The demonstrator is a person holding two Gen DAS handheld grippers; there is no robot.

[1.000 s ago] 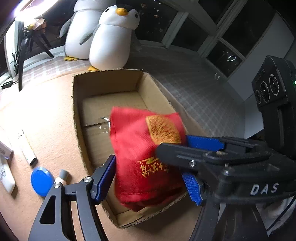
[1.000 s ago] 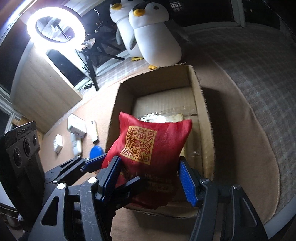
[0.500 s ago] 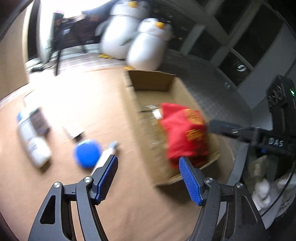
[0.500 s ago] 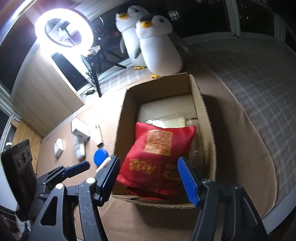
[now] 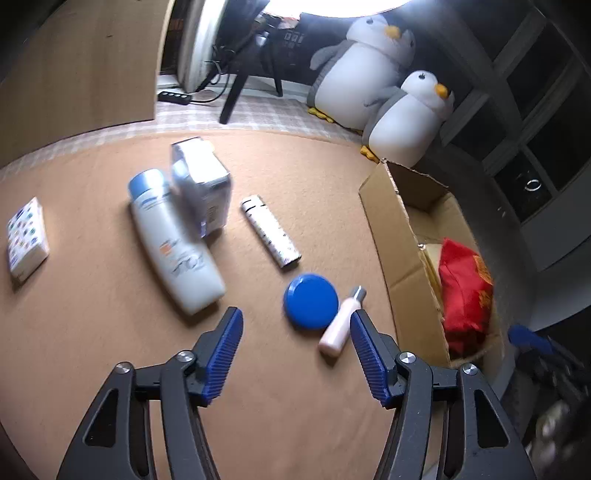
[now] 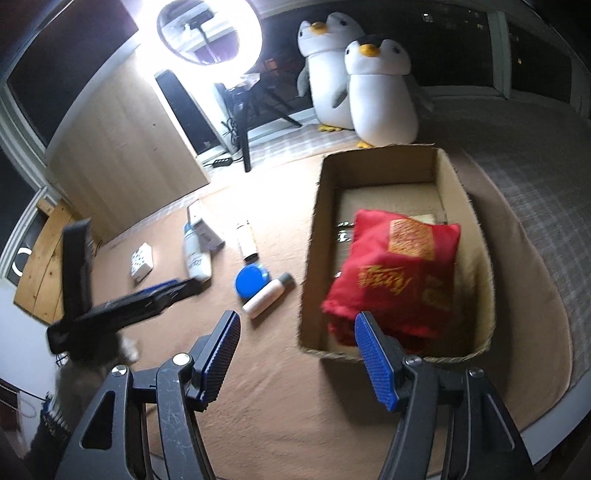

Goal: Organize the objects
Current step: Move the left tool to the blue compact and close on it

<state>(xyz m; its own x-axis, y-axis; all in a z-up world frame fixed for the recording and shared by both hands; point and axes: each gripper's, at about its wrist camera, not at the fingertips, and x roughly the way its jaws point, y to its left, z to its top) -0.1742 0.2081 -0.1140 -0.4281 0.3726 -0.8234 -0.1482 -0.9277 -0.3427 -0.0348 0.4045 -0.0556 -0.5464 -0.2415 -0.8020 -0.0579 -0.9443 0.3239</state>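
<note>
Closing left claw (image 5: 296,354) over bare carpet (image 5: 110,314).

A ring light (image 6: 209,31) at the upper centre blazes to glare, leaving the room's edges dim; fisheye bending warps the borders, and motion blur smears the lower left.

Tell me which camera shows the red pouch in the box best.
The right wrist view: the red pouch lies almost wholly visible in the cardboard box, gold print facing up. The left wrist view shows it only edge-on, partly behind the box wall.
</note>
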